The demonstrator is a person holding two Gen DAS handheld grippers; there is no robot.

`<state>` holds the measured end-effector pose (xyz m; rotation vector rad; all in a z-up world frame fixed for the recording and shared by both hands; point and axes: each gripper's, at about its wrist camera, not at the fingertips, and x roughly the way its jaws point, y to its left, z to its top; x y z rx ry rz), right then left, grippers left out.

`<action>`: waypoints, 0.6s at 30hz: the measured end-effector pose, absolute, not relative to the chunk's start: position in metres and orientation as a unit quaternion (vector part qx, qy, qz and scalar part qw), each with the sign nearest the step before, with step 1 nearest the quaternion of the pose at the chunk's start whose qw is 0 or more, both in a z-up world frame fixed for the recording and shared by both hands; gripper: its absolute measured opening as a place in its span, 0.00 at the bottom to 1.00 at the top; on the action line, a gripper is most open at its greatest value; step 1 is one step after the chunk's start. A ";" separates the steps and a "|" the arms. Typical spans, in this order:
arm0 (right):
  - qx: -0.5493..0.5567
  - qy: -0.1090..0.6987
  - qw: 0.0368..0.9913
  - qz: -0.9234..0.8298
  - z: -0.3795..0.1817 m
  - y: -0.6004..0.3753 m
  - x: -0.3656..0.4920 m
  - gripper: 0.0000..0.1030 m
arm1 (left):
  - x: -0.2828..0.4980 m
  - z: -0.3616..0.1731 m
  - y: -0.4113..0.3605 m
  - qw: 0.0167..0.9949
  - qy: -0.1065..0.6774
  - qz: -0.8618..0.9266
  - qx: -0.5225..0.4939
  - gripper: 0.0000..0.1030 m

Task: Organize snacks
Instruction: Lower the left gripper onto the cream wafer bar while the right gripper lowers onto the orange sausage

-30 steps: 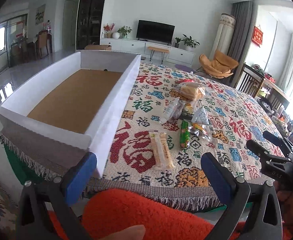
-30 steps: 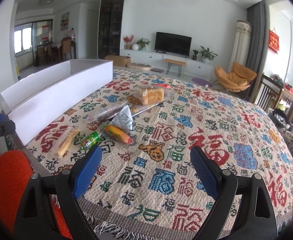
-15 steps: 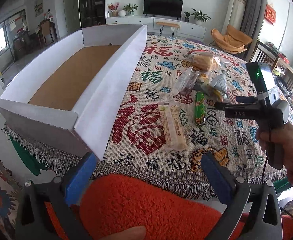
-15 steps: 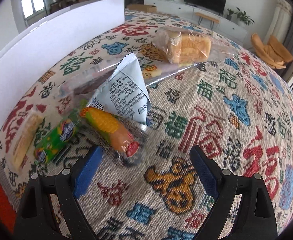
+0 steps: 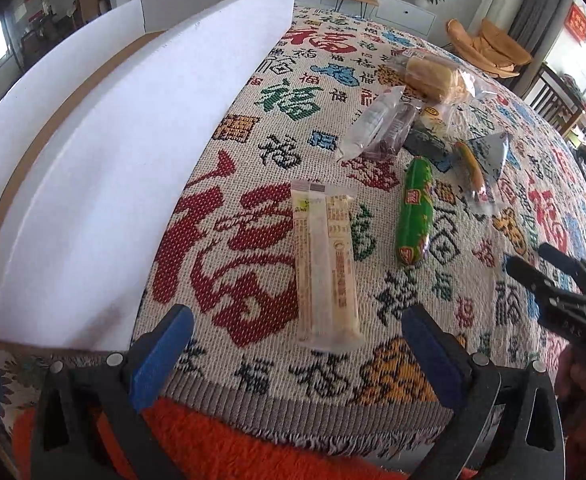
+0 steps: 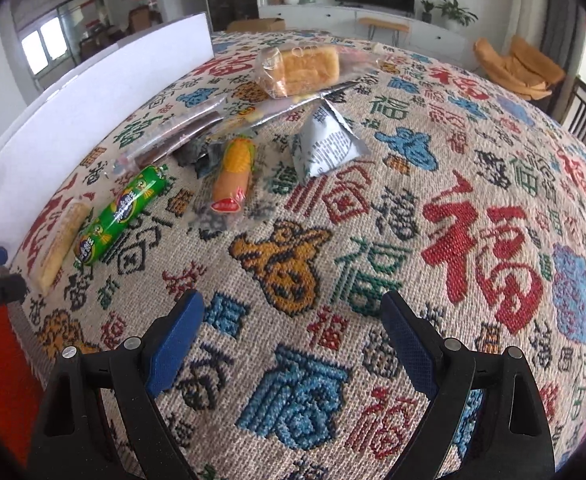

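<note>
the pale wafer bar point(image 5: 327, 264) lies lengthwise between the wide-open, empty left gripper point(image 5: 299, 354), green sausage point(image 5: 414, 212) parallel beside it. right gripper point(image 6: 293, 338) gapes empty; wrapper print unreadable

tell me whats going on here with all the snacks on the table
A person holds a two-finger gripper in each hand over a table covered by a patterned cloth. The left gripper is open and empty, lined up with a pale wafer pack. The right gripper is also open and empty above bare cloth. A green sausage, a corn-print pack and wrapped bread lie loose. The white box stands beside them.
</note>
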<state>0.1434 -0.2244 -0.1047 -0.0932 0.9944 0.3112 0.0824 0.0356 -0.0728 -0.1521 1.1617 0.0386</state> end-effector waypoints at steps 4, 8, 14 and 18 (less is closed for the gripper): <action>-0.039 0.473 0.870 0.135 -0.108 -0.227 0.136 0.89 | 0.111 -0.094 0.031 0.809 0.583 0.045 -0.053 1.00; -0.042 0.469 0.871 0.142 -0.109 -0.228 0.132 0.91 | 0.112 -0.097 0.030 0.812 0.580 0.048 -0.038 1.00; 0.018 0.512 0.822 0.250 -0.078 -0.215 0.159 0.86 | 0.108 -0.096 0.029 0.801 0.596 0.049 -0.031 0.96; -0.012 0.534 0.806 0.256 -0.064 -0.185 0.212 0.80 | 0.106 -0.079 0.022 0.817 0.576 0.024 -0.020 0.28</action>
